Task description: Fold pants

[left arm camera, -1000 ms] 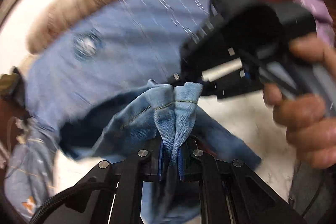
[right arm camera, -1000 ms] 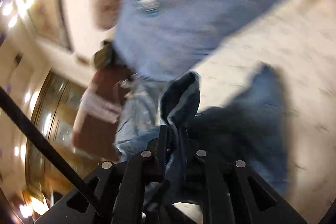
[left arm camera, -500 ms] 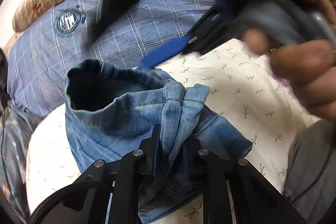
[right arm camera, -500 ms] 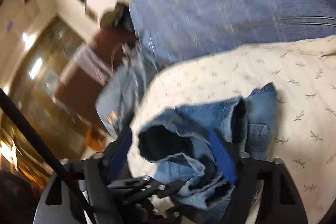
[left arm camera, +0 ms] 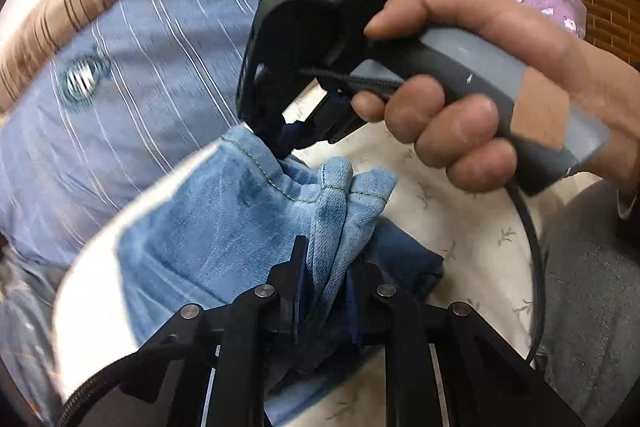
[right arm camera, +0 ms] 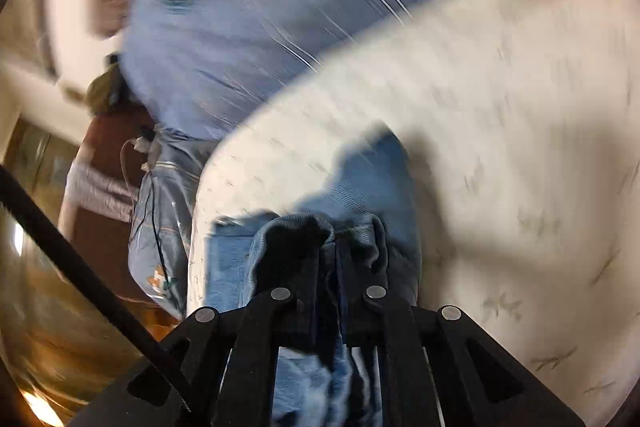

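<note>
Presently listed, largest first. Bed [right arm camera: 520,147]: cream sheet with a small sprig print, blue checked pillow [left arm camera: 132,75] at its far side. Pants [left arm camera: 208,227]: blue denim, bunched on the sheet near the pillow; long axis cannot be told, hem edge facing away from the left camera. Likely soft, moderately heavy, non-slip; best held at hem seams. Left tongs [left arm camera: 326,291]: pressed together, pinching a gathered hem fold. Right tongs [right arm camera: 329,267]: closed, pinching denim at an opening edge.
</note>
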A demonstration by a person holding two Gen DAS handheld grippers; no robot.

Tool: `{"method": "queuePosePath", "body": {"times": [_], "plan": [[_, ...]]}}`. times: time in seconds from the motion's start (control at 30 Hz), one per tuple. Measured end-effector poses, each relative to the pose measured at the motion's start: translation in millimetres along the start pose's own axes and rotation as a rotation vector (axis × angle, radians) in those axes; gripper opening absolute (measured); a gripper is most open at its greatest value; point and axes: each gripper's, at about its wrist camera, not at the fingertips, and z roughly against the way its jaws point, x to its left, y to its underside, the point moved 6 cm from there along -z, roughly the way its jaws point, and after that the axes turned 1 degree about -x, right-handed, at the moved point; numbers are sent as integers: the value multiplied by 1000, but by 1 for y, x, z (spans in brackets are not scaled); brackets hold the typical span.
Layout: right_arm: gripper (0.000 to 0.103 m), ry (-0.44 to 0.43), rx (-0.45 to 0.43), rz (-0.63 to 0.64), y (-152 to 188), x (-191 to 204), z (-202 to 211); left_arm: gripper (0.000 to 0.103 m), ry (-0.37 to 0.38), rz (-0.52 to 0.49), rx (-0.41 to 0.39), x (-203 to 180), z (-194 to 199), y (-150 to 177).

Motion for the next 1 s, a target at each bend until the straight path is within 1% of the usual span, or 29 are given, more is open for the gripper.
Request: {"method": "queuePosePath", "body": {"times": [0.03, 0.1, 0.13, 0.17, 0.2, 0.27, 0.3, 0.33, 0.37, 0.43, 0.47, 0.5, 0.53, 0.57, 0.6, 0.63, 0.67, 0.77, 0.8, 0.83, 0.87, 0.9, 0.93, 0.97, 1.0], "plan": [[9, -13, -12, 8, 1, 2, 4, 20, 20, 34, -17, 3, 5, 1], [19, -24, -60, 48, 2, 13, 18, 40, 123, 155, -28, 14, 21, 4], [36, -20, -79, 56, 3, 14, 23, 42, 158, 202, -42, 20, 31, 7], [55, -15, -108, 55, 5, 15, 31, 42, 166, 216, -48, 24, 37, 8], [57, -20, -135, 42, 5, 14, 38, 42, 173, 226, -55, 28, 47, 10], [57, -51, -195, 16, 2, 13, 54, 44, 187, 274, -61, 41, 66, 16], [57, -70, -228, 19, 3, 17, 63, 48, 200, 328, -59, 53, 75, 21], [58, -83, -246, 29, 5, 24, 69, 50, 194, 373, -52, 65, 80, 24], [58, -96, -257, 49, 9, 31, 75, 52, 177, 416, -42, 77, 84, 29], [58, -100, -254, 90, 22, 47, 74, 52, 128, 509, -18, 107, 81, 39], [57, -78, -246, 129, 29, 59, 67, 52, 103, 538, -5, 116, 79, 41], [57, -37, -240, 166, 34, 67, 61, 52, 78, 579, 17, 127, 75, 44], [52, 46, -228, 221, 36, 77, 49, 52, 71, 614, 43, 137, 67, 45], [39, 115, -218, 261, 37, 83, 39, 51, 70, 652, 68, 146, 58, 46], [28, 146, -211, 272, 38, 83, 34, 51, 78, 666, 77, 151, 51, 45], [11, 170, -195, 269, 38, 81, 28, 51, 77, 669, 87, 152, 47, 45], [7, 174, -180, 251, 40, 77, 26, 51, 73, 671, 108, 152, 41, 46], [5, 203, -235, 181, 49, 65, 52, 51, 98, 655, 148, 149, 30, 42], [3, 213, -256, 167, 53, 60, 59, 52, 93, 644, 142, 147, 29, 42], [3, 257, -273, 155, 57, 53, 61, 53, 84, 638, 141, 148, 26, 42], [4, 341, -246, 123, 58, 39, 51, 56, 73, 633, 149, 148, 24, 43], [5, 371, -222, 111, 58, 32, 44, 57, 73, 635, 166, 148, 20, 46], [9, 373, -185, 97, 57, 25, 36, 57, 80, 638, 169, 148, 18, 48], [10, 355, -185, 81, 56, 23, 37, 57, 105, 652, 163, 151, 21, 47], [12, 308, -219, 68, 55, 26, 47, 57, 136, 671, 156, 159, 18, 46]]}}
